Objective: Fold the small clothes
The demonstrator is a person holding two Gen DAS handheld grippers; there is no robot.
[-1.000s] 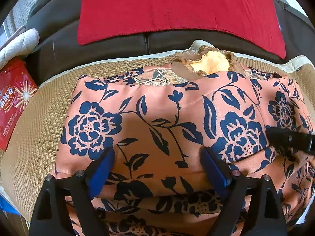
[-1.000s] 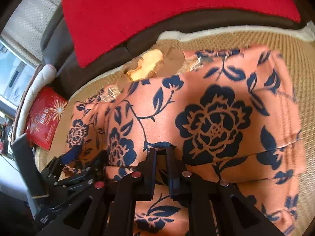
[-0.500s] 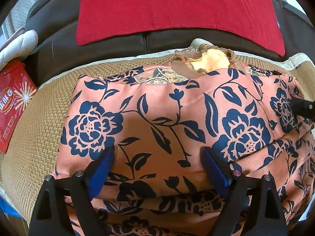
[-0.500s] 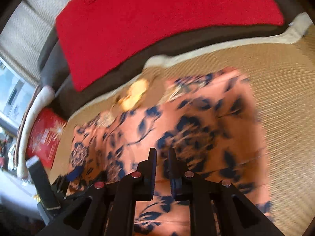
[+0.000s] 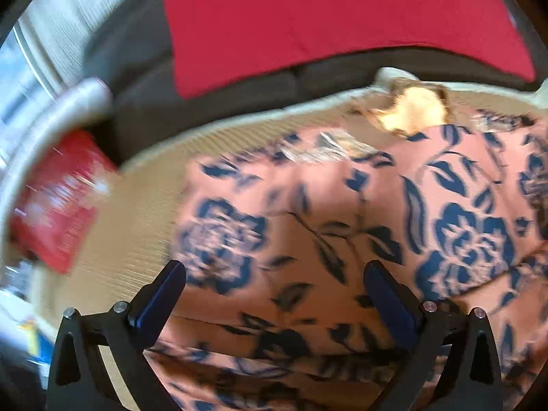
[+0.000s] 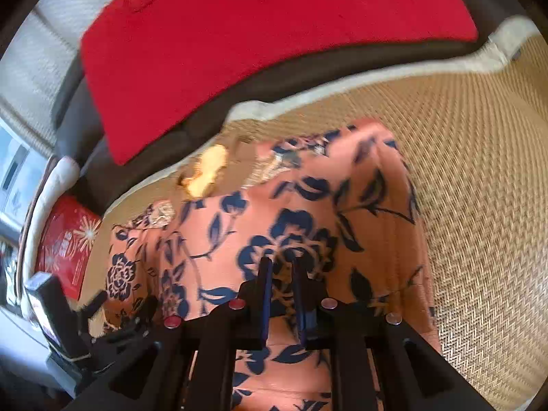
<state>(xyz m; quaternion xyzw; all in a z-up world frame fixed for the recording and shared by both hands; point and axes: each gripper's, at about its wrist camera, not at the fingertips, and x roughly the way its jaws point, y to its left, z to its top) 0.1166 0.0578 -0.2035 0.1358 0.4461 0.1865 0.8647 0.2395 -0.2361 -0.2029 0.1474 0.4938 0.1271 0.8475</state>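
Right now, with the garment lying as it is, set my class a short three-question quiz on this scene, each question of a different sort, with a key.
1. True or false: the floral garment lies on the woven mat.
2. Which claw stands wide open? A. left claw B. right claw C. both
3. Fill in: the cloth draped over the dark sofa back is ___.

Key
1. True.
2. A. Its jaws have just been opening; the garment lies under them, but the pads do not press on it. The right claw is almost shut.
3. Red.
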